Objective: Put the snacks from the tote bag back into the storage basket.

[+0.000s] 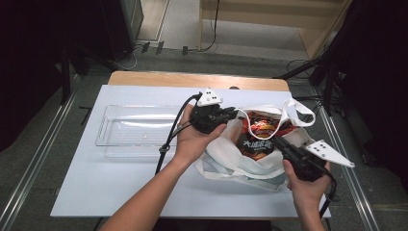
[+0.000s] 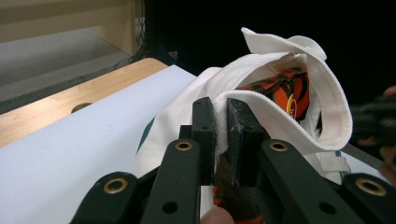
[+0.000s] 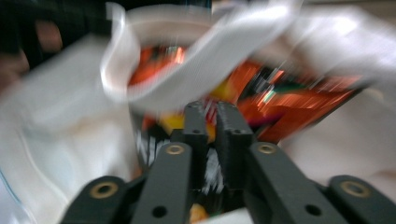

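High view: L gripper [image 1: 230, 115] sat at the near-left rim of the white cloth bag [image 1: 226, 159], jaws drawn together on the bag's hem, L hand [image 1: 195, 137] wrapped round its body. Grey plate on top, cable trailing back toward the person. Just left of that gripper lay a clear plastic tray [image 1: 108, 127] on the white table sheet [image 1: 91, 183]. R gripper [image 1: 279, 143] pointed into the bag's mouth from the right, tips at the orange-black snack packet [image 1: 260, 137] inside; R hand [image 1: 305, 185] below it. Bag handle [image 1: 300, 111] looped up beyond the R gripper's tips.

L gripper view: L gripper [image 2: 221, 121] was closed on the bag's [image 2: 187, 98] white hem, cloth pinched btwn the two black pads w/ no gap showing. Ahead and to the right of the jaws the bag opening stood up, snack packet [image 2: 280, 88] visible inside. Left of the jaws: table sheet [image 2: 70, 158], then a wooden table edge [image 2: 70, 102].

R gripper view: blurred. R gripper [image 3: 211, 116] had its jaws nearly together, only a thin slit btwn them, tips right at the snack packet [image 3: 299, 102]. Cannot tell if a fold of packet was caught in that slit. A white handle strap [image 3: 210, 65] crossed just above the tips; bag cloth [image 3: 60, 130] to both sides.
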A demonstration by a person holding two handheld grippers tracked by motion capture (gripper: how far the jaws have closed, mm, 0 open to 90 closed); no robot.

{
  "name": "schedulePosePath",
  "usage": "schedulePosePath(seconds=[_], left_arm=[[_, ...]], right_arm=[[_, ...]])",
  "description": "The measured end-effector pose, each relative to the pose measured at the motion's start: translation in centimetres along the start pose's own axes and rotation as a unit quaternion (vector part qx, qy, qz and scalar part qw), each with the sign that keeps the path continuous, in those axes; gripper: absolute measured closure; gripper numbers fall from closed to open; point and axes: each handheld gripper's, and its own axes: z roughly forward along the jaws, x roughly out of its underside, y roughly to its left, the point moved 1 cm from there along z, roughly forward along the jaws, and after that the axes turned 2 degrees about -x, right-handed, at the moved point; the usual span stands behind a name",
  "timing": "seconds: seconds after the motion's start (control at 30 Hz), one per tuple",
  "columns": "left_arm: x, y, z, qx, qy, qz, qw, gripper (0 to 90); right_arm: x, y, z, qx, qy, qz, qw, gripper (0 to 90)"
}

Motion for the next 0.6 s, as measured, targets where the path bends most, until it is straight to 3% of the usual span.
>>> schedulePosePath(seconds=[0.03, 0.2, 0.37, 0.6], left_arm=[[0.1, -0.1, 0.0, 0.001, -0.001, 0.0, 1.0, 81.0], [0.3, 0.0, 0.0, 0.013, 0.0, 0.011, 0.9999, 68.0], [0.9, -0.5, 0.1, 0.024, 0.013, 0.043, 0.9987, 54.8], [1.2, -0.7, 0.3, 0.02, 0.02, 0.052, 0.9983, 47.7]], right_arm=[[0.5, 0.4, 0.8, -0.006, 0.013, -0.006, 0.9999, 89.2], [-0.5, 1.3, 0.8, -0.018, -0.006, -0.01, 0.9998, 90.0], [-3.5, 2.1, 1.0, -0.022, -0.031, -0.027, 0.9989, 89.7], [-6.2, 2.1, 2.3, -0.014, -0.043, -0.023, 0.9987, 88.2]])
